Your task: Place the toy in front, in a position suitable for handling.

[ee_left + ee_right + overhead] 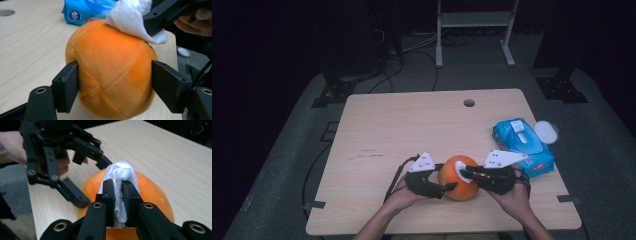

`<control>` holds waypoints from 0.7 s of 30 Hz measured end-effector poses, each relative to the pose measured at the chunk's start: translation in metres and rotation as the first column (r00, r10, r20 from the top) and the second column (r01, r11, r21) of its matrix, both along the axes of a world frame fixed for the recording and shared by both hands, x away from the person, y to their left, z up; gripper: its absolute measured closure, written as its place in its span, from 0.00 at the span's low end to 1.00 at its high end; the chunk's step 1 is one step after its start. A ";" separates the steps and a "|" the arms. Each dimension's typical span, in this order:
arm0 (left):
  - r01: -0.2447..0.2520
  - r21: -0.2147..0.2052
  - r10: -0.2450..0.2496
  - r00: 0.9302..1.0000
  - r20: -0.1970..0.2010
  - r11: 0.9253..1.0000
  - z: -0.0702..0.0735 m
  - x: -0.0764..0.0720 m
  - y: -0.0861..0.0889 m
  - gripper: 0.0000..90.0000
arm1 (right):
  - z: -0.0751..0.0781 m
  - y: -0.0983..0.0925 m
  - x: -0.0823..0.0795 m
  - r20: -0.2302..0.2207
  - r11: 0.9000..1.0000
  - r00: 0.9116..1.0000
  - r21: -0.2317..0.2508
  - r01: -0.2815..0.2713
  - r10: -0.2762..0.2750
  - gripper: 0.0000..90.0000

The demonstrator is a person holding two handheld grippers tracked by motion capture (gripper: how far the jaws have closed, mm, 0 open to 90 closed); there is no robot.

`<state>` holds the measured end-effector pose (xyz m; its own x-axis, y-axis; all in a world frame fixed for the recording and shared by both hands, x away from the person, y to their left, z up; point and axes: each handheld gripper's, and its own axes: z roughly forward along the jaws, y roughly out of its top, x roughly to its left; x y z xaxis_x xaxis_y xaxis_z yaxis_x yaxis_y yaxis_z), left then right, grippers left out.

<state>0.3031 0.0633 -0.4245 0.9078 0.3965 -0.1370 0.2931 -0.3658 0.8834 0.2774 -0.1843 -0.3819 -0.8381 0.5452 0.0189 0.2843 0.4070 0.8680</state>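
An orange plush ball rests on the wooden table near its front edge. My left gripper comes in from the left and straddles the ball; its two black pads press on opposite sides of it. My right gripper reaches in from the right and is shut on a crumpled white wipe. The wipe hangs pinched between the right gripper's jaws and lies against the top of the ball. The same wipe shows on the ball's upper right in the left gripper view.
A blue pack of wet wipes lies right of the ball, close to my right hand, with a round white lid beside it. A cable hole sits at the table's far edge. A metal stand stands on the floor behind.
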 end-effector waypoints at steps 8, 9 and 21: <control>0.001 0.020 -0.002 1.000 0.027 1.000 0.001 -0.005 -0.007 0.31 | -0.002 0.002 -0.002 -0.016 1.000 1.000 0.027 -0.013 0.014 0.90; 0.006 0.027 -0.007 0.999 0.035 1.000 0.001 -0.006 -0.008 0.31 | -0.002 0.007 -0.004 -0.009 0.999 0.999 0.026 -0.031 0.031 0.90; 0.015 0.030 -0.017 0.999 0.047 0.999 -0.003 -0.006 -0.010 0.32 | 0.001 -0.008 0.000 0.009 1.000 1.000 0.005 0.021 -0.021 0.90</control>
